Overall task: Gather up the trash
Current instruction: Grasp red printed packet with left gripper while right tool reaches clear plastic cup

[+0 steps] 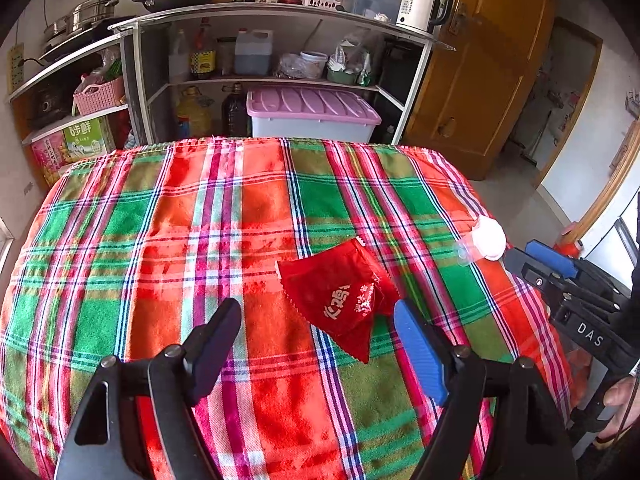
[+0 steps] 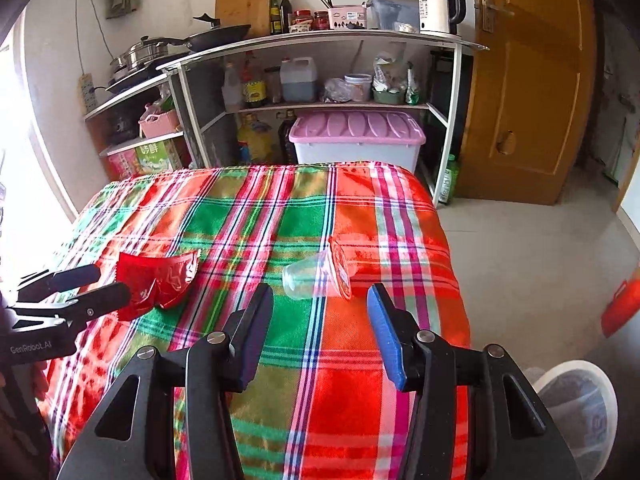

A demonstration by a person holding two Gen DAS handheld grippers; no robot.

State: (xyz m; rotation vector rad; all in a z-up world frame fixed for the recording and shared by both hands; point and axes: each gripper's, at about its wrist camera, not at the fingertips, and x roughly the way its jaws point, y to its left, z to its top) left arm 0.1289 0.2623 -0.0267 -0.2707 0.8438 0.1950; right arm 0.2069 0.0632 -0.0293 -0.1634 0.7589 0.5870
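Note:
A plaid cloth covers the table (image 1: pixel 160 240). On it lies a red snack wrapper (image 1: pixel 336 296), crumpled and flat. My left gripper (image 1: pixel 316 306) stands open just short of it, the blue finger beside the wrapper's right edge, with no pad pressing on it. Near the table's right edge a clear plastic cup (image 2: pixel 316 276) with a red-printed lid lies on its side. My right gripper (image 2: pixel 320 292) is open right in front of the cup, with the cup in line with the gap. The right wrist view also shows the wrapper (image 2: pixel 160 280) with the left gripper (image 2: pixel 112 282) at its near side.
A white bin (image 2: pixel 576 400) with a plastic liner stands on the floor below the table's right side. Behind the table is a shelf unit (image 2: pixel 320 40) with pans, bottles and a pink-lidded box. A wooden door (image 2: pixel 528 80) is at the back right.

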